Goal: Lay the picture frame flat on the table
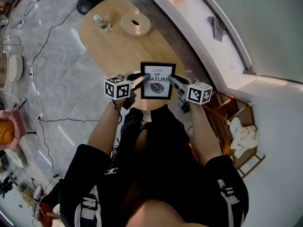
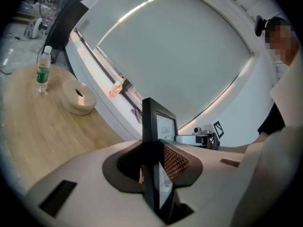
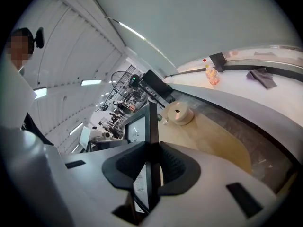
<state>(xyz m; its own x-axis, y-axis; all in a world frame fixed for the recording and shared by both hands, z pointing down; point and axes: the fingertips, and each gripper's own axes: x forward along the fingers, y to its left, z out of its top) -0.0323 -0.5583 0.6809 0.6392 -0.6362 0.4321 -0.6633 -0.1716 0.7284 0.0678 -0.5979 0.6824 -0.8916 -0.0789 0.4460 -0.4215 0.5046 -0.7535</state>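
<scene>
**Floor and table.** A grey stone floor (image 1: pixel 57 79) is shown from above, and on it an oval wooden table (image 1: pixel 113 41). The near end of the table lies just ahead of the person's lap (image 1: pixel 156 174).

**Picture frame.** A black picture frame (image 1: pixel 157 81) with a white printed sheet is seen at the near end of the table. Its face is turned up toward the head camera. It is carried between the two grippers by its left and right edges. Whether its lower edge or its back already touches the wood cannot be told from any view.

**Grippers.** The left gripper (image 1: pixel 142 80) is closed onto the frame's left edge, and its own view shows the black moulding pinched between the two pads. The right gripper (image 1: pixel 173 80) is closed in the same way on the right edge, with the frame seen edge-on between its pads. Neither gripper holds anything else.

**Smaller things.** A round wooden dish (image 1: pixel 136 24) with a hole in its top and a small bottle (image 1: pixel 101 23) stand at the far end of the table, well apart from the frame.

**Progress.** The frame is judged to be brought to its place over the table but not yet let go. What is left is to settle it fully flat on the wood, part both pairs of pads, and draw the grippers away sideways without dragging the frame.
</scene>
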